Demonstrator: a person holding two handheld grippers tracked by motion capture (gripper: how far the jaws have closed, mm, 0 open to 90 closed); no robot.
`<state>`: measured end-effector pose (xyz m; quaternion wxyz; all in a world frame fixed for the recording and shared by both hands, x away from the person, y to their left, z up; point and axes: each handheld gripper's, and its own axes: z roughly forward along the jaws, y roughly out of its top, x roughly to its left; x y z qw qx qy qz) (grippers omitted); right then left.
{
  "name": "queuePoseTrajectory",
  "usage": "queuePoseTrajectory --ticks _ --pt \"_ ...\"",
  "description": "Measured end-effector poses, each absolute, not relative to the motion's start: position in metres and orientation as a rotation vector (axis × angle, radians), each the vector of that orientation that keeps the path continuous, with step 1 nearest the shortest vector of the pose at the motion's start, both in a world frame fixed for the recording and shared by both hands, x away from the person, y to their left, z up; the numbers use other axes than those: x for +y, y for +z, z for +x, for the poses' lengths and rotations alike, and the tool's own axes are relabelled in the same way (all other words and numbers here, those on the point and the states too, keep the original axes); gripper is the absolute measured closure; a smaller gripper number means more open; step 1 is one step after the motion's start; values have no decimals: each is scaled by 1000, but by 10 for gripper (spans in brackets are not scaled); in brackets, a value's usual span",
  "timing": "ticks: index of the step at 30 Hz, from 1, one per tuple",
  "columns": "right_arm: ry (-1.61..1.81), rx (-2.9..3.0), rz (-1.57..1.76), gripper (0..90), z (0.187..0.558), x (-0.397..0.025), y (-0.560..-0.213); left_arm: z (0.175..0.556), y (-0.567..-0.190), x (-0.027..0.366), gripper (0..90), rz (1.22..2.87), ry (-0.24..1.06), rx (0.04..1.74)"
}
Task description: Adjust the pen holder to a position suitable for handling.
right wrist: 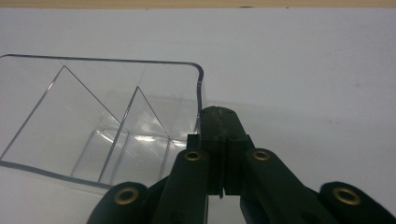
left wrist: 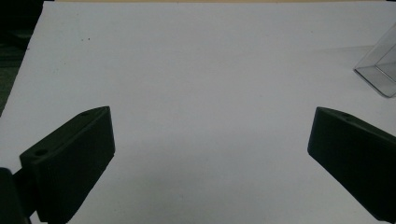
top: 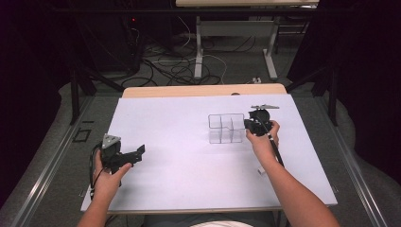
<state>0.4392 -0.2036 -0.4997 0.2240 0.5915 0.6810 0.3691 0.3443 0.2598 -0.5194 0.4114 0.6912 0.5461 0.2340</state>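
In the high view a clear plastic organiser (top: 226,128) with inner dividers stands right of the frame's centre on the white surface (top: 189,161), and the right gripper (top: 250,124) meets it at its right-hand wall, held by the person's right hand (top: 265,137) with the forearm running down to the lower right of the frame. The right gripper view shows that contact closely: the two black jaws are pressed together on the organiser's (right wrist: 107,121) thin clear wall just below its rounded corner, near the frame's centre, with one jaw inside the box and the other outside it. The organiser fills the left half of that view, its dividers slanting down into compartments whose contents, if any, cannot be made out. The left gripper (top: 135,156) sits in the lower left of the high view, well apart from the organiser, gripped by the left hand (top: 108,177) close to the near edge of the surface, with the grey three-cornered plate on top. In the left gripper view its jaws stand wide apart at the lower left and lower right of the frame with nothing between them, bare white surface (left wrist: 201,93) ahead, and one corner of the organiser (left wrist: 380,70) shows at the right edge
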Motion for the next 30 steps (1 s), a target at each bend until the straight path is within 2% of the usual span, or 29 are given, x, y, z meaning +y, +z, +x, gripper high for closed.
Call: queuePoseTrajectory --ticks 20,30 --pt "1059 1967 1548 900 433 -150 -501 345 -520 259 7 1744 587 1373" --pt "1074 1983 1547 900 431 -143 -502 345 -521 258 6 1749 585 1375"
